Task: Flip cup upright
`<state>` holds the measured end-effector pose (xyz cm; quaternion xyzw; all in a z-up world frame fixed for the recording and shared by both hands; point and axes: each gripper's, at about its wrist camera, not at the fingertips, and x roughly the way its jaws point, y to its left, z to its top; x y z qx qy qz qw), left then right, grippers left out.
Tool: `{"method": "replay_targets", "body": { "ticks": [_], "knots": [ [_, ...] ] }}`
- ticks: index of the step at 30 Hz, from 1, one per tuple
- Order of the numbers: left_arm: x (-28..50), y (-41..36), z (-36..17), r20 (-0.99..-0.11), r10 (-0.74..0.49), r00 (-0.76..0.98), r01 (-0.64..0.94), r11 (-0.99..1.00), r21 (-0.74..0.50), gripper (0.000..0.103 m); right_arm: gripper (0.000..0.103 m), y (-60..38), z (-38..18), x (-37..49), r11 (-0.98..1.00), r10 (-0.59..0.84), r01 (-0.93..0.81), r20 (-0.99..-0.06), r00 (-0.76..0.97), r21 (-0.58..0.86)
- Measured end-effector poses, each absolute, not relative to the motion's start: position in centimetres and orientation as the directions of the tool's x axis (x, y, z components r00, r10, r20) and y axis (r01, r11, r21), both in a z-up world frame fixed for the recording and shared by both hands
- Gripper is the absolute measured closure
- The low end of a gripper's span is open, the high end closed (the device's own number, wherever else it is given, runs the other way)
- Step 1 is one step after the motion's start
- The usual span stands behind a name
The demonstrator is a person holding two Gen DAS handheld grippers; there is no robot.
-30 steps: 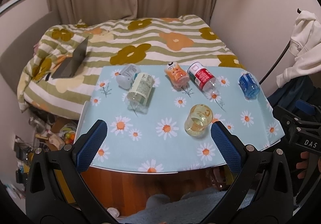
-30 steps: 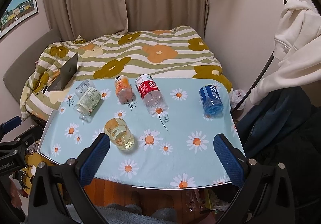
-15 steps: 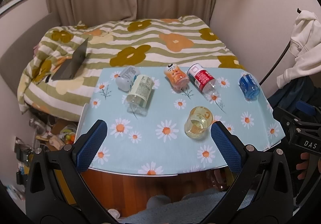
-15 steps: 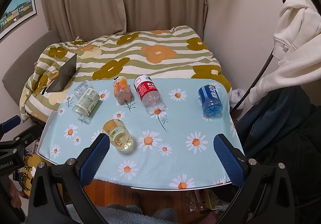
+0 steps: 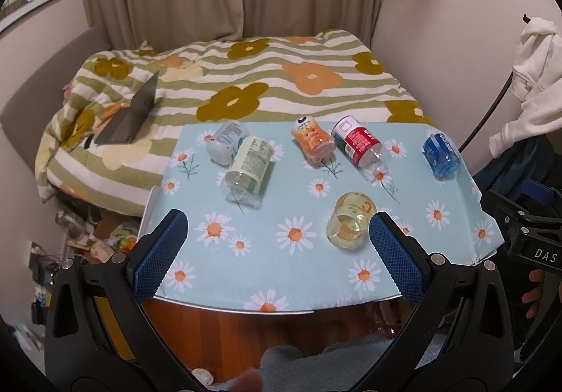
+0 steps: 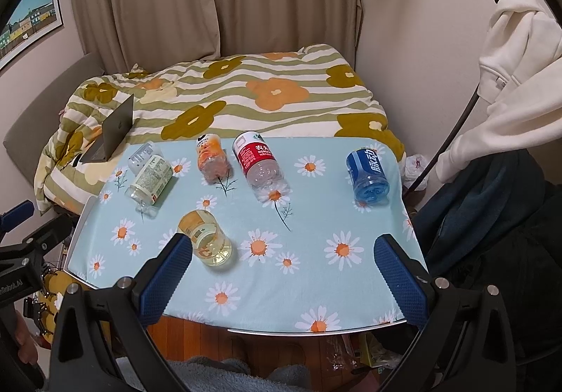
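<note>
A clear yellow-tinted cup [image 5: 349,220] lies tipped over on the daisy tablecloth [image 5: 291,265], its open mouth facing me; it also shows in the right wrist view [image 6: 207,240]. My left gripper [image 5: 277,251] is open and empty, held above the table's near edge, its right finger [image 5: 393,251] just right of the cup. My right gripper [image 6: 282,272] is open and empty, its left finger [image 6: 165,272] just below-left of the cup. Neither touches the cup.
Several cut bottles lie on their sides farther back: a green-label one [image 5: 249,169], a white one [image 5: 224,142], an orange one [image 5: 312,142], a red one [image 5: 358,146] and a blue one [image 5: 440,155]. A bed with a laptop [image 5: 133,114] is behind the table. Clothes [image 6: 520,83] hang at right.
Both grippers have drifted slightly back or up; the table sits a little lower and smaller in view. The cup and bottles have not moved. Both grippers stay open.
</note>
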<state>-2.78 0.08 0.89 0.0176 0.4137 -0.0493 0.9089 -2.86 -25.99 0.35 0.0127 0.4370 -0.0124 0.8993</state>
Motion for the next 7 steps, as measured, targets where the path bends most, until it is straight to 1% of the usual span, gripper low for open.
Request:
{"method": "replay_targets", "body": {
  "ticks": [7],
  "knots": [
    [-2.65,0.29,0.75,-0.752,-0.068,0.656,0.094,0.996,-0.007,0.000,0.000,-26.03,0.35,-2.77,0.999,-0.010,0.033,-0.787,0.617,0.012]
  ]
}}
